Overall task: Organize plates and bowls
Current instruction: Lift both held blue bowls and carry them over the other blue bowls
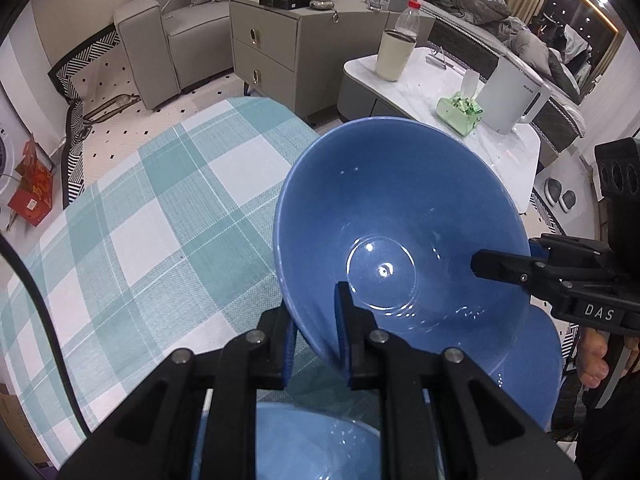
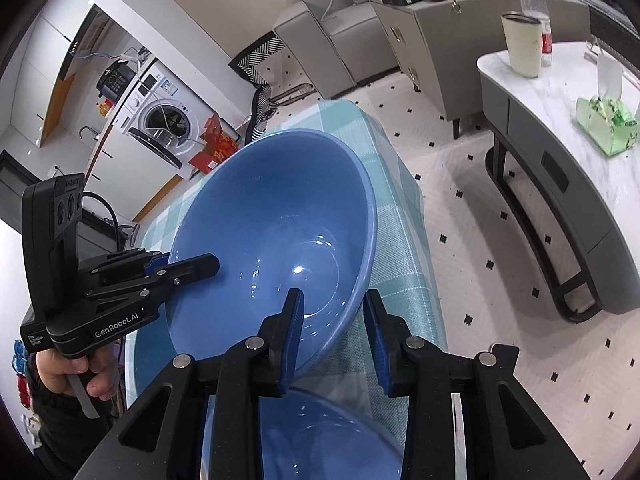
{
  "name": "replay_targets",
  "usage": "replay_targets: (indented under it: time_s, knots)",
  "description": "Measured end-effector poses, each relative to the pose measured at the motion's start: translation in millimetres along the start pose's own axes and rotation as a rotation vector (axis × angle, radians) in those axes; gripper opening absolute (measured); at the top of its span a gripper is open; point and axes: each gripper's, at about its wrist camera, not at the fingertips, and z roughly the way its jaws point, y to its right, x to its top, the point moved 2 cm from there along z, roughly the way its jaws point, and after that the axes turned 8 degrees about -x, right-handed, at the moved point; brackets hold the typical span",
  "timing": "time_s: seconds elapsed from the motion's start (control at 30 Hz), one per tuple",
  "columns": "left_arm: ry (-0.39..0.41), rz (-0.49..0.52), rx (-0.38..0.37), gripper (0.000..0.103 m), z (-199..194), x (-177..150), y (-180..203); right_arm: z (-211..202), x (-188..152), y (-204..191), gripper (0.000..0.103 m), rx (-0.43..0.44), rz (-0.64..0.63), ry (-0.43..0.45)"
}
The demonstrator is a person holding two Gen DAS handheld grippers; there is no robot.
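Left wrist view showed the checked table (image 1: 132, 208) as the largest surface; every place below is given from it. Above its near right part I held the blue bowl (image 1: 400, 232), tilted and lifted clear of the cloth. My left gripper (image 1: 316, 328) was clamped narrow on the near rim, one finger inside the wall and one outside. My right gripper (image 1: 504, 268) took the opposite rim; in the right wrist view the right gripper (image 2: 332, 336) had its inner finger against the wall, but the outer finger stood apart from it, so I could not tell whether that grip was closed. Two-sided hold judged sensible: the bowl is wide and glazed, and one pinch could let it swing.

Below it, at the table's near edge, sat a second blue bowl (image 1: 320, 448), probably the nesting target.

Legible writing: "DAS" on the right gripper in the left view; "GenRobot.AI" on the left gripper (image 2: 188, 272) in the right view.
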Motion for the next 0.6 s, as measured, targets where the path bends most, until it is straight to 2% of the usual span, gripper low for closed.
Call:
replay_targets:
  time_s: [0.33, 0.6]
  knots:
    - [0.057, 0.0, 0.002, 0.015, -42, -10, 10, -40, -4, -21, 0.032, 0.005, -0.031, 0.055]
    - [0.092, -0.016, 0.009, 0.016, -74, -36, 7, -64, -16, -52, 0.032, 0.027, -0.079, 0.07]
